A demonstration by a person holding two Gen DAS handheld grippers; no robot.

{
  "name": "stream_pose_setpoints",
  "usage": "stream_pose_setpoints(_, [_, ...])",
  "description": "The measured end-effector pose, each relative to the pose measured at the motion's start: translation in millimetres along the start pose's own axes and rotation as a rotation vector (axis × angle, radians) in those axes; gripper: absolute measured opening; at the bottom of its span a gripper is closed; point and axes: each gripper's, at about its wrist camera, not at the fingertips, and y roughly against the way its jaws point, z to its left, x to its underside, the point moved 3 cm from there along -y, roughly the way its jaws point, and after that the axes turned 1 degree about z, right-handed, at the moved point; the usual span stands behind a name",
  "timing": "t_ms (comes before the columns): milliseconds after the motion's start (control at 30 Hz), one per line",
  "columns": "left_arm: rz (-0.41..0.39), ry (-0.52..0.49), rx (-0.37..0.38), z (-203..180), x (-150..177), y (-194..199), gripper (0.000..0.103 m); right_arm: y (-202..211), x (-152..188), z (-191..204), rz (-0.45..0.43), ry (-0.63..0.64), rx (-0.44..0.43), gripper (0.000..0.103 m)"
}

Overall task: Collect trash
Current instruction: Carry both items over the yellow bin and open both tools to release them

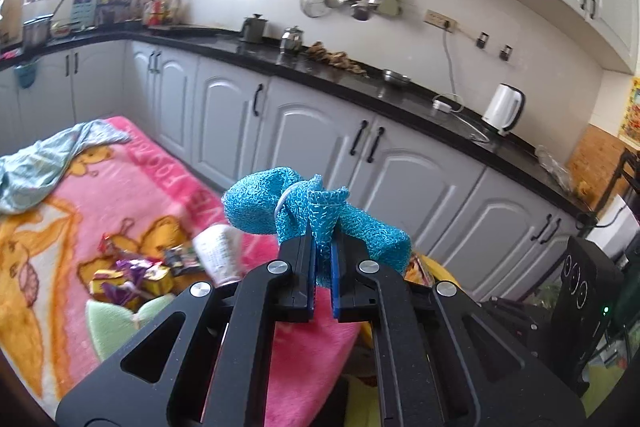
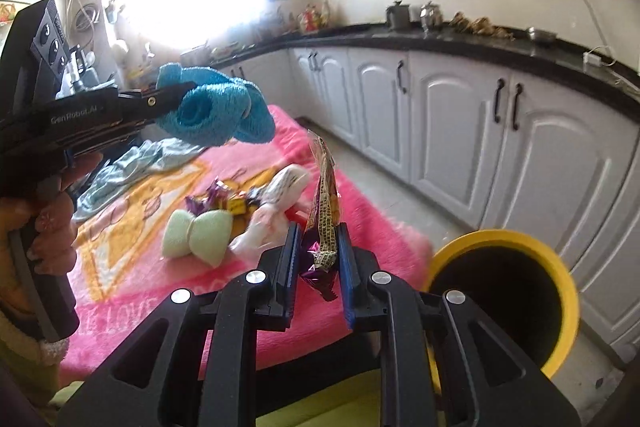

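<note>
**Operator:** Kitchen all round me: grey cabinet doors (image 1: 308, 131) under a black countertop (image 1: 360, 83), with a white electric kettle (image 1: 503, 108) at about two o'clock in the left wrist view. Below is a pink cartoon blanket (image 1: 132, 187) spread over a low surface.

**Colleague:** What are your tools doing?

**Operator:** My left gripper (image 1: 323, 247) is clenched on a blue mesh scrubber (image 1: 280, 203), a bunched net tied with a white string. It is lifted clear of the blanket. From the right wrist view I see that same scrubber (image 2: 216, 111) at ten o'clock, sticking out beyond the left gripper (image 2: 176, 95), with a hand (image 2: 52, 227) wrapped round its handle.

**Colleague:** And the right?

**Operator:** My right gripper (image 2: 318, 255) is pinching a purple-and-yellow snack wrapper (image 2: 326, 211), which stands almost upright between the pads, its top end poking up towards twelve o'clock.

**Colleague:** Where is the rest of the trash?

**Operator:** A heap of crumpled wrappers (image 2: 224, 201) lies on the blanket, with a white crumpled packet (image 2: 280, 195) just beside it and a pale green bow-shaped sponge (image 2: 198, 233) near them. A light blue cloth (image 2: 132, 167) lies further back, at ten o'clock.

**Colleague:** Any bin?

**Operator:** A yellow-rimmed bin (image 2: 560, 267) sits at four o'clock in the right wrist view, just off the blanket's edge, its inside dark.
</note>
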Motion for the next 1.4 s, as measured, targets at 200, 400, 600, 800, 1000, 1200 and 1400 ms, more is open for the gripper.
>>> stream_pose_setpoints(200, [0.001, -0.037, 0.05, -28.9, -3.2, -9.3, 0.002, 24.3, -5.1, -23.7, -0.052, -0.023, 0.061, 0.017])
stream_pose_setpoints(400, [0.015, -0.072, 0.109, -61.6, -3.1, -24.7, 0.002, 43.1, -4.2, -51.7, -0.083, -0.07, 0.116, 0.017])
stream_pose_setpoints(600, [0.037, -0.108, 0.167, -93.9, 1.3, -45.3, 0.002, 57.6, 2.7, -81.1, -0.099, -0.123, 0.171, 0.017])
stream_pose_setpoints(800, [0.072, -0.132, 0.222, -121.1, 9.6, -69.4, 0.002, 65.4, 13.2, -112.8, -0.095, -0.173, 0.228, 0.017])
stream_pose_setpoints(1000, [0.125, -0.147, 0.273, -142.8, 24.1, -98.7, 0.002, 62.8, 28.0, -139.6, -0.065, -0.225, 0.264, 0.018])
stream_pose_setpoints(1200, [0.186, -0.151, 0.305, -153.1, 41.8, -129.4, 0.002, 49.1, 43.4, -160.0, -0.016, -0.266, 0.279, 0.018])
stream_pose_setpoints(1400, [0.257, -0.139, 0.33, -155.1, 59.3, -158.7, 0.002, 30.0, 57.5, -177.1, 0.042, -0.298, 0.289, 0.018])
